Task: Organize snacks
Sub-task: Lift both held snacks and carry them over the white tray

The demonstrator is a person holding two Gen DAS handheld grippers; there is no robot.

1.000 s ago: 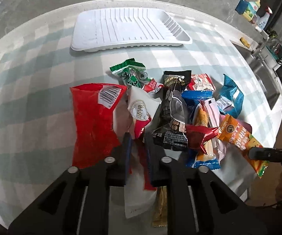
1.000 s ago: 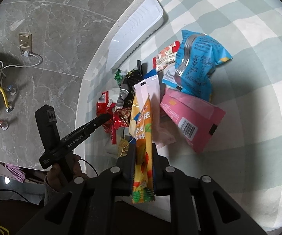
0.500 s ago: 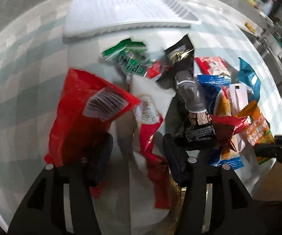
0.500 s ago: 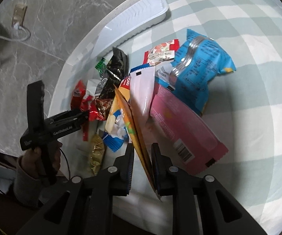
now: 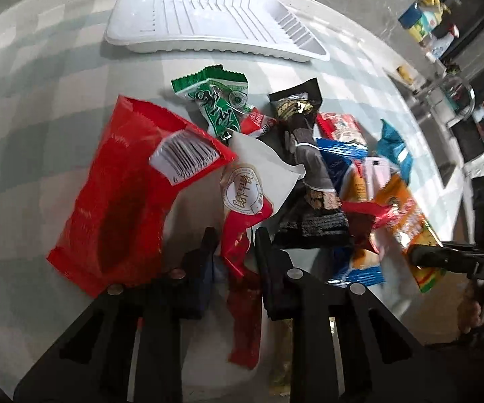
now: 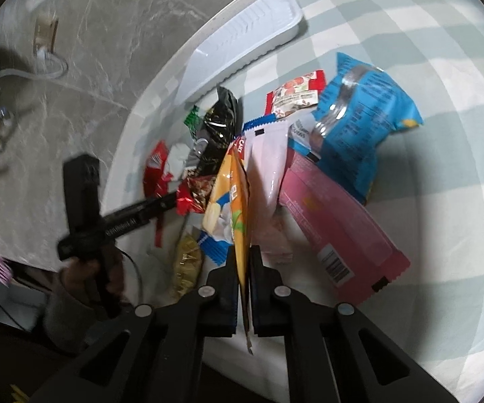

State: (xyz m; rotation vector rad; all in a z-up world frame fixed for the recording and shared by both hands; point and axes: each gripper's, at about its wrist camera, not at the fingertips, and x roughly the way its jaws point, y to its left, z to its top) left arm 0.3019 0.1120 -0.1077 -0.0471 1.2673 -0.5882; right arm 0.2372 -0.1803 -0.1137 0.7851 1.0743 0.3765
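In the left wrist view, a large red packet (image 5: 121,194) with a barcode label lies at nine o'clock on the checked table (image 5: 40,77). At twelve o'clock a white ribbed tray (image 5: 208,20) sits near the table's far edge, with nothing in it. Below the tray, toward the middle, a green wrapper (image 5: 215,104) lies just beside a white-and-red sachet (image 5: 245,194) bearing a round seal. The left tool (image 5: 233,235) sits at six o'clock; its jaws are narrow and closing, with the sachet's red tail between them, and the pads look pressed against it. A black snack bar (image 5: 309,174) lies to the right of the sachet, then a heap of blue, pink and orange packets toward three o'clock.

In the right wrist view, a hand (image 6: 87,268) at eight o'clock holds the other tool's handle. The heap runs from the middle toward two o'clock: a yellow-and-orange packet (image 6: 232,194) stands on edge, and the right tool (image 6: 242,252) at six o'clock is clamped tight on its lower edge. Just right of it lie a pale pink sachet (image 6: 265,168), a long pink packet (image 6: 339,235) with a barcode, and a blue bag (image 6: 363,127) at two o'clock. The tray (image 6: 242,43) shows at twelve o'clock.
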